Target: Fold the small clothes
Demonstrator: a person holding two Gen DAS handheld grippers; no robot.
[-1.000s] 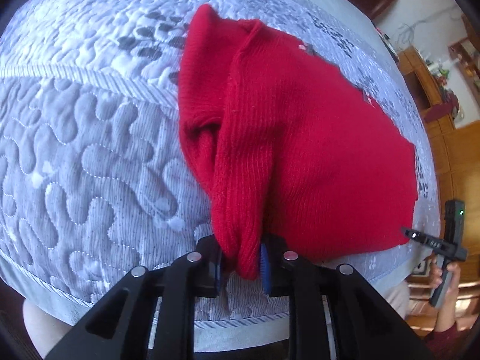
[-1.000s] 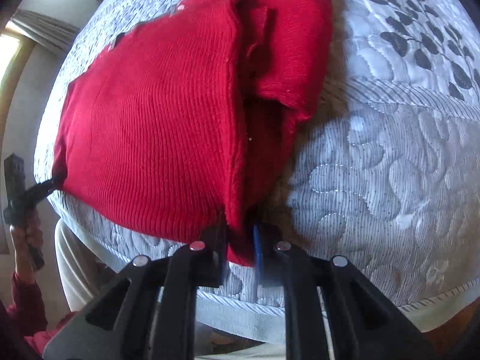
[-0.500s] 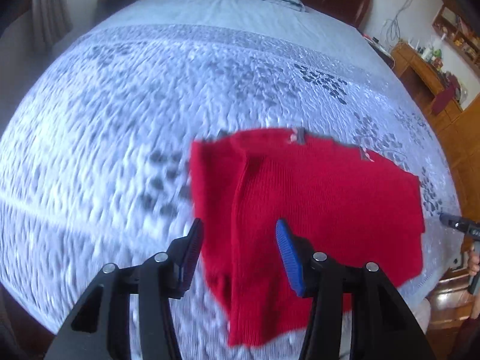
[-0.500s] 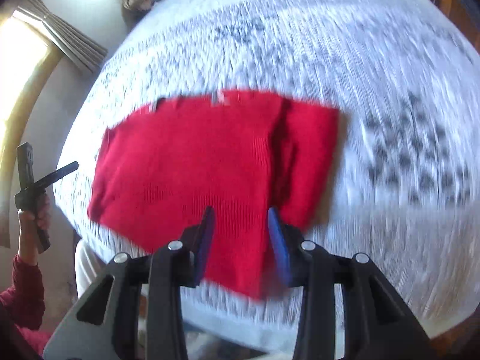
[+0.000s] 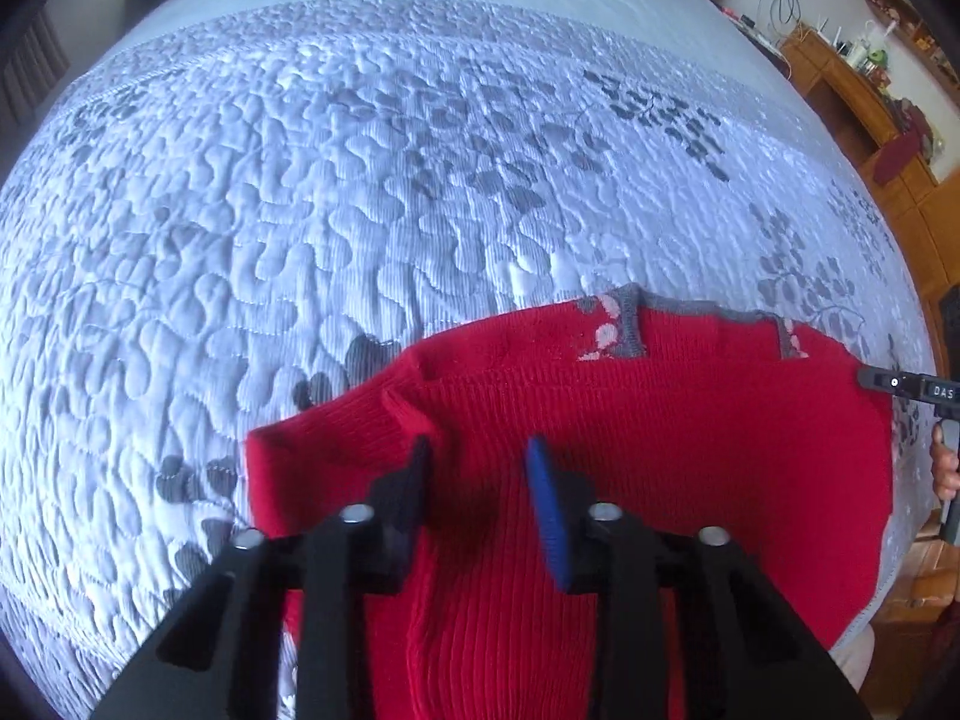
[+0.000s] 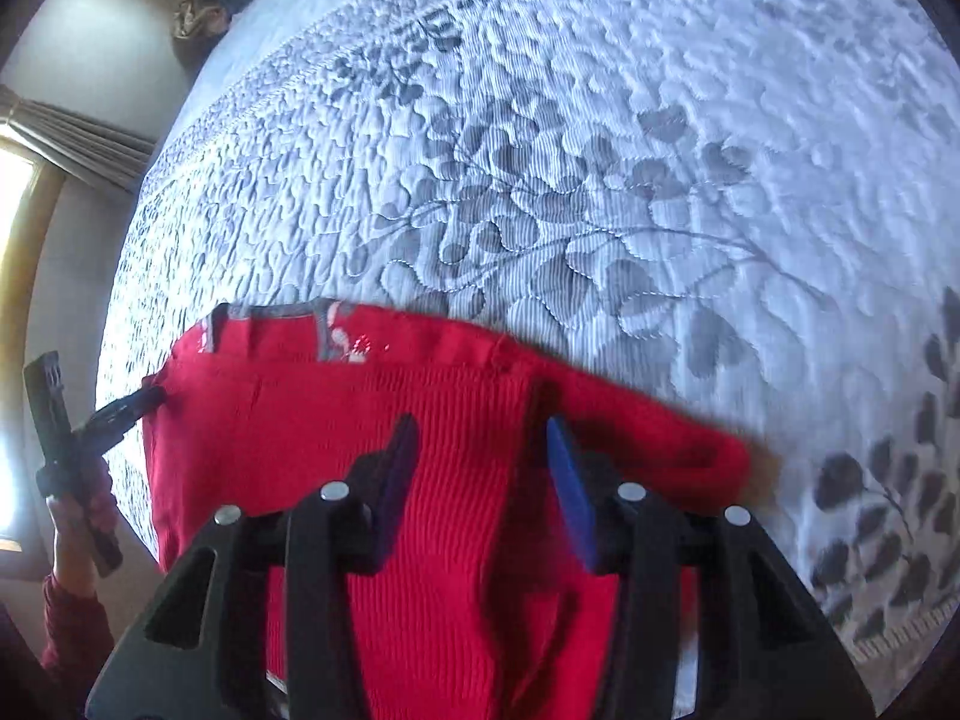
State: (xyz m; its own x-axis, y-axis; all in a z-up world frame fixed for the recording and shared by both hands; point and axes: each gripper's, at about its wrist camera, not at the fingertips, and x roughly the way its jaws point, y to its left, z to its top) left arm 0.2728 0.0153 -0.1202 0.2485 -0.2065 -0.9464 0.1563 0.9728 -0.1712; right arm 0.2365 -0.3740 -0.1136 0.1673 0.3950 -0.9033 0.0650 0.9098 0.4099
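My left claw (image 5: 477, 480), narrowing, and right claw (image 6: 480, 456) hover spread and empty above the red knit sweater (image 5: 660, 450), folded flat on the quilted bedspread (image 5: 360, 210)

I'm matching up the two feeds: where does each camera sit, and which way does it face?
Left wrist: on the left gripper, facing down at the red sweater; shows its fingers.
Right wrist: on the right gripper, facing down likewise; shows a hand and sleeve.
Shared: sweater, quilted bedspread.
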